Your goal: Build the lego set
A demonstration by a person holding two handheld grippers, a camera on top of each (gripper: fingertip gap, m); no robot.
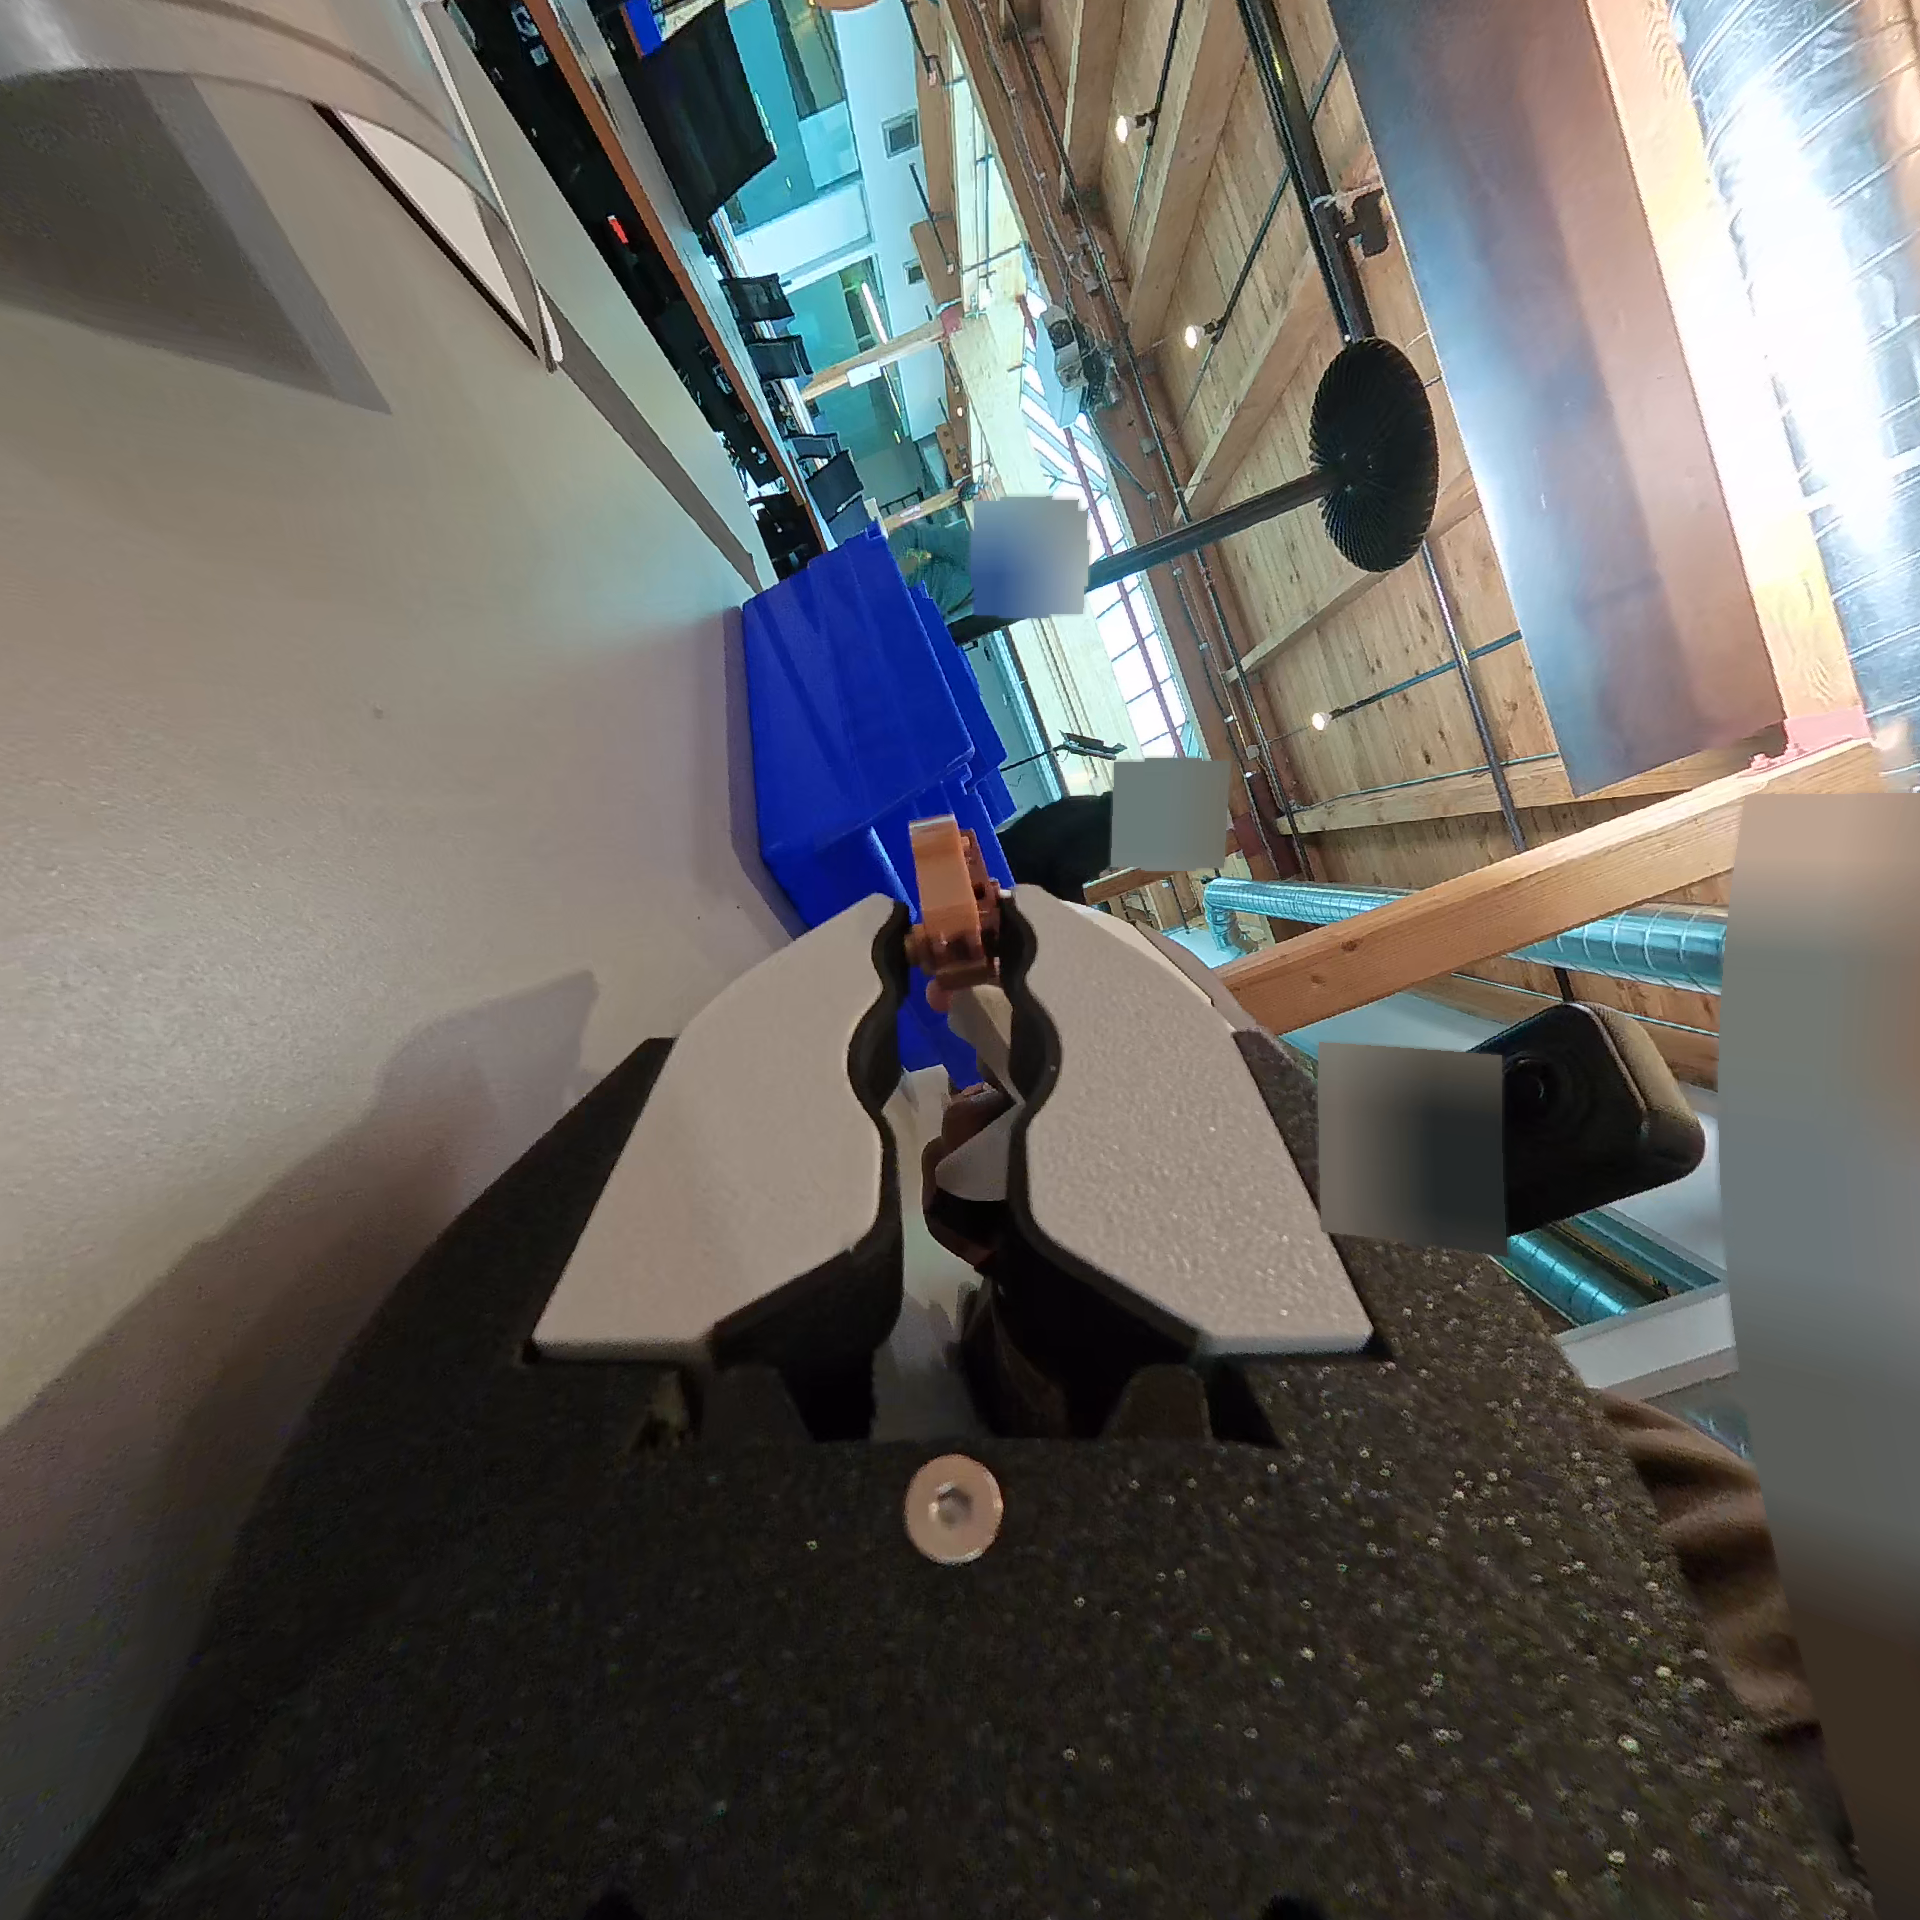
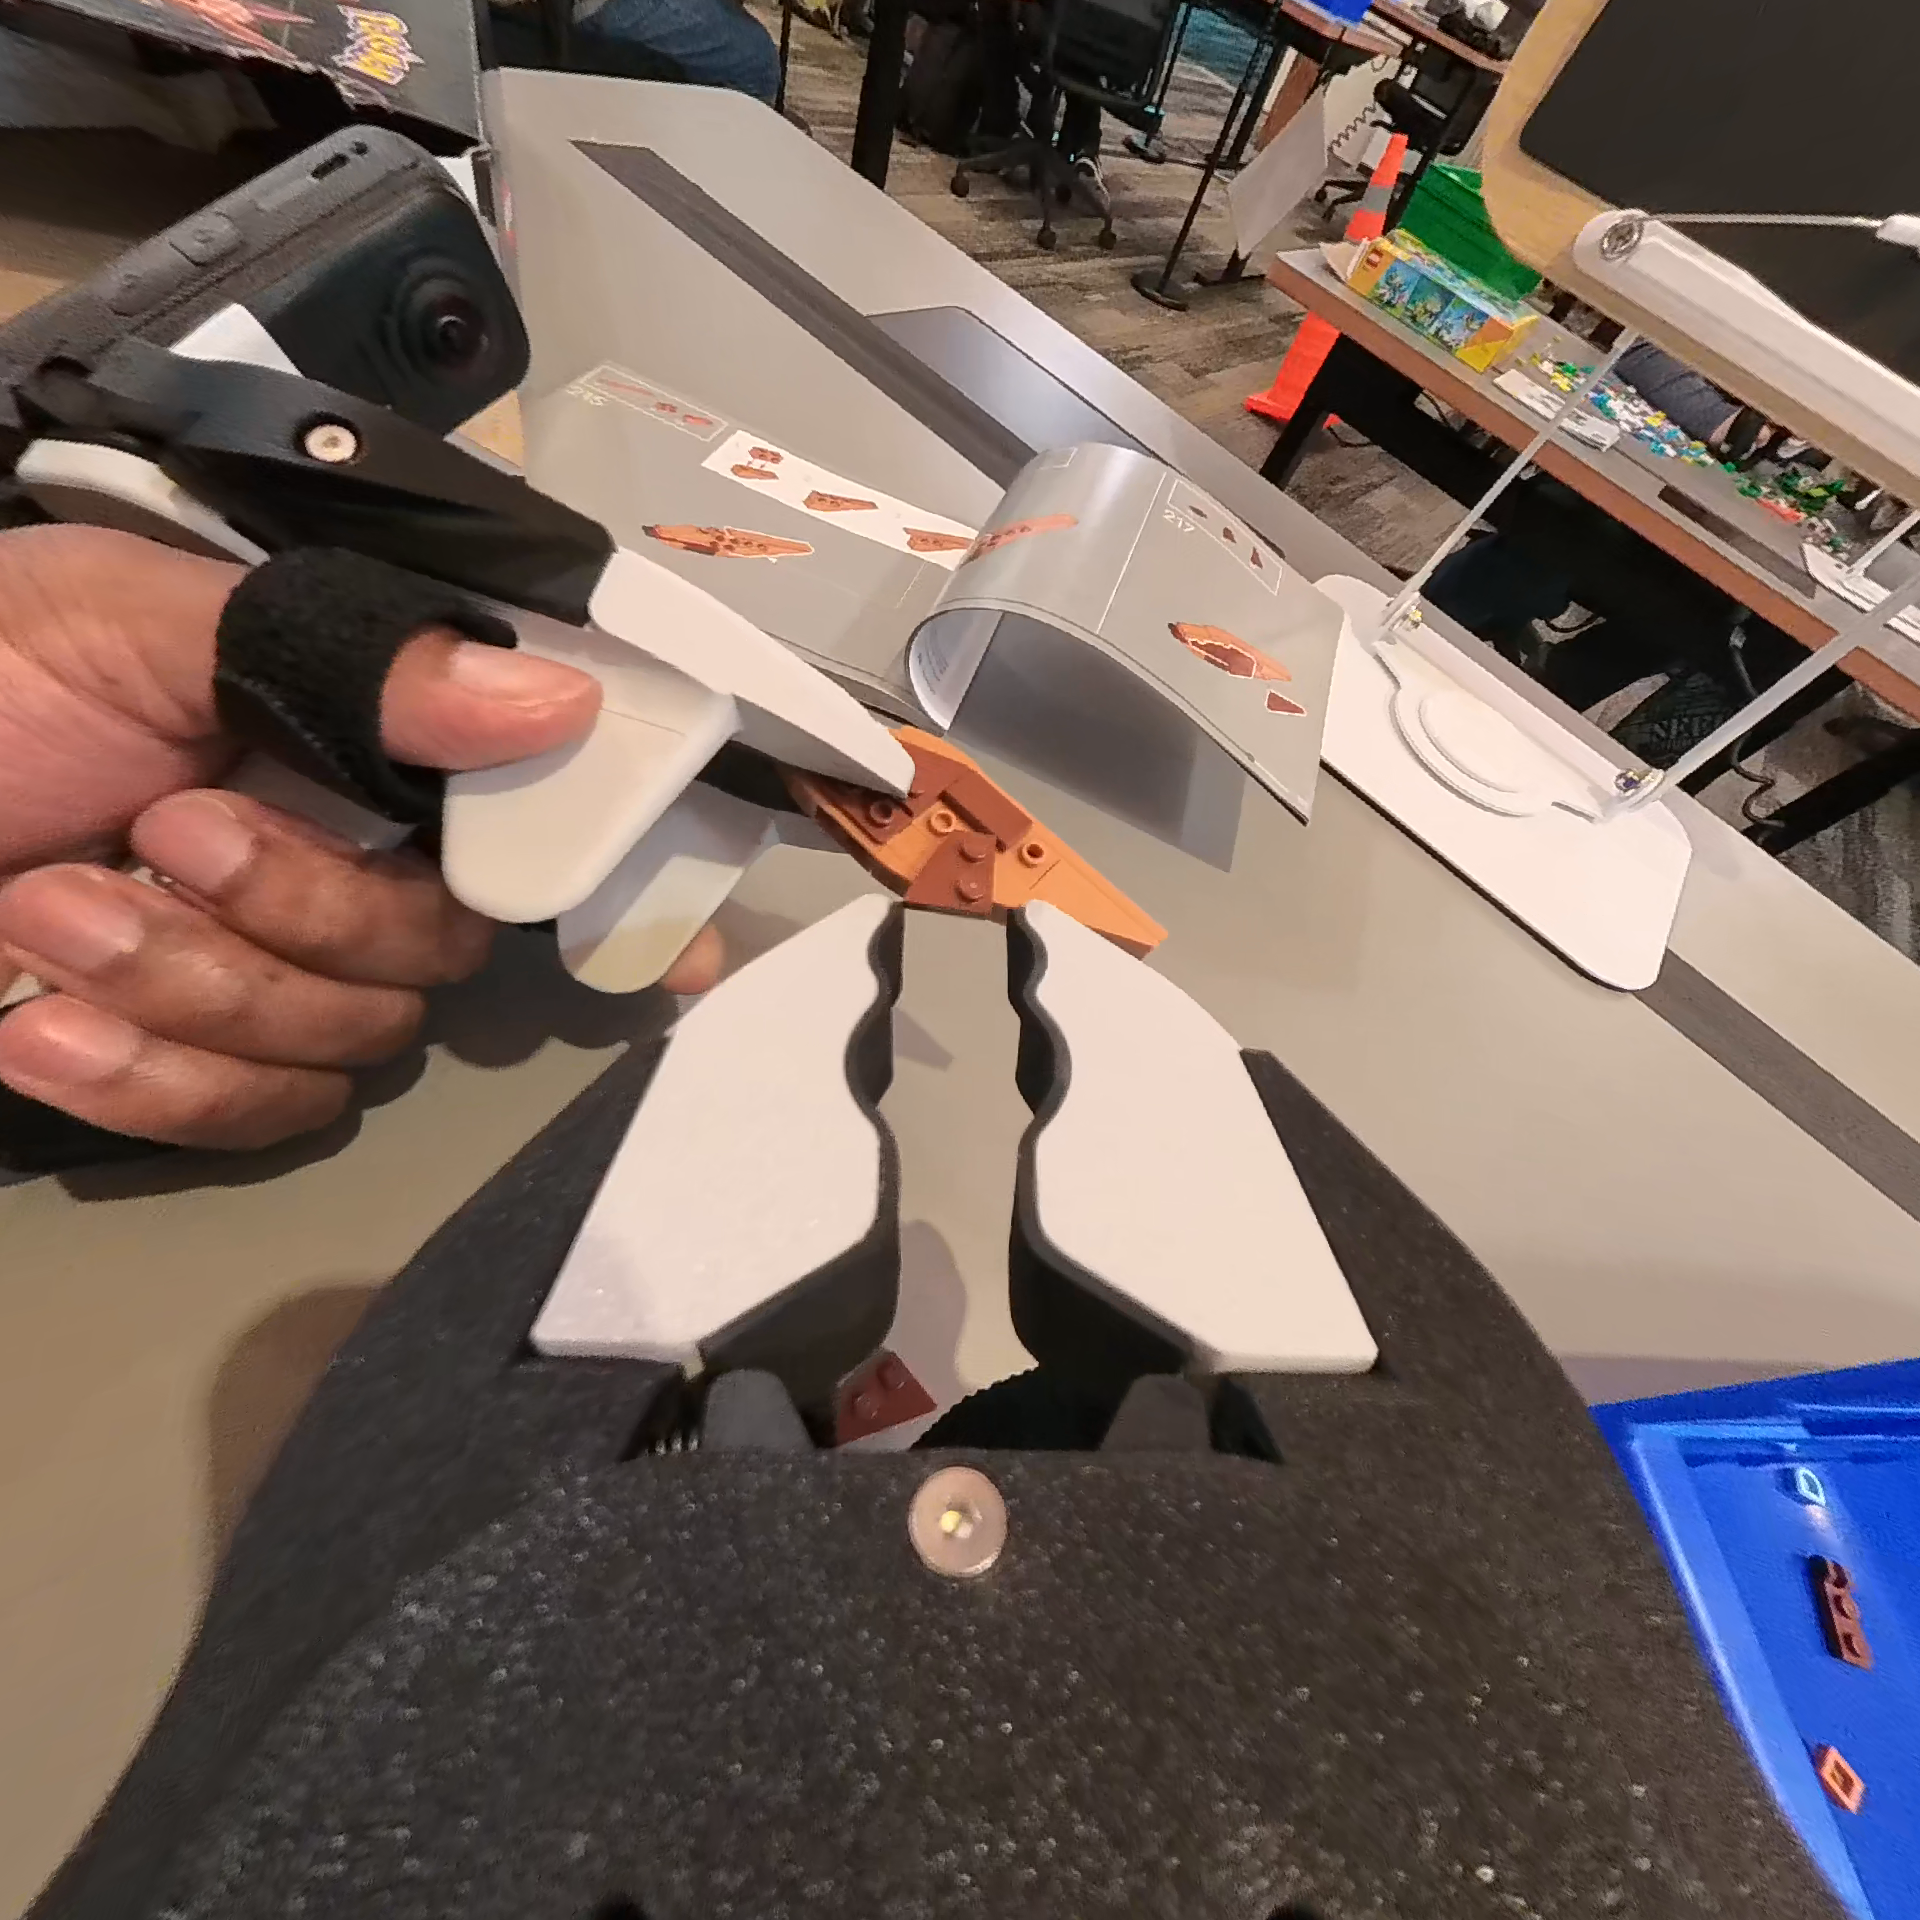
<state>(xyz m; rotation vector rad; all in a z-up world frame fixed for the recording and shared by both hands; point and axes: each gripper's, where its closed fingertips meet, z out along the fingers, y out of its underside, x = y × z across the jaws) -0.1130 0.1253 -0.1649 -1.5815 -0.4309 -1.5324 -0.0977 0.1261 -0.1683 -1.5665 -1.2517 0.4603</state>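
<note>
A flat, wedge-shaped brown-and-tan lego assembly (image 2: 971, 831), studs showing, is held above the grey table (image 2: 1351, 1091). It is clamped edgewise at the tips of the left gripper (image 1: 954, 925), whose jaws are pressed together on it. The right gripper (image 2: 954, 914) is seen just short of the assembly, jaws apart and empty (contact cannot be told). A glossy, curled manual (image 2: 1091, 582) lies behind; a smooth blue bin (image 2: 1766, 1558) holds small plates.

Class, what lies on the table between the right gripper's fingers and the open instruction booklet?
The brown lego assembly, held up by the left gripper; right wrist view shows it, before the booklet.
</note>
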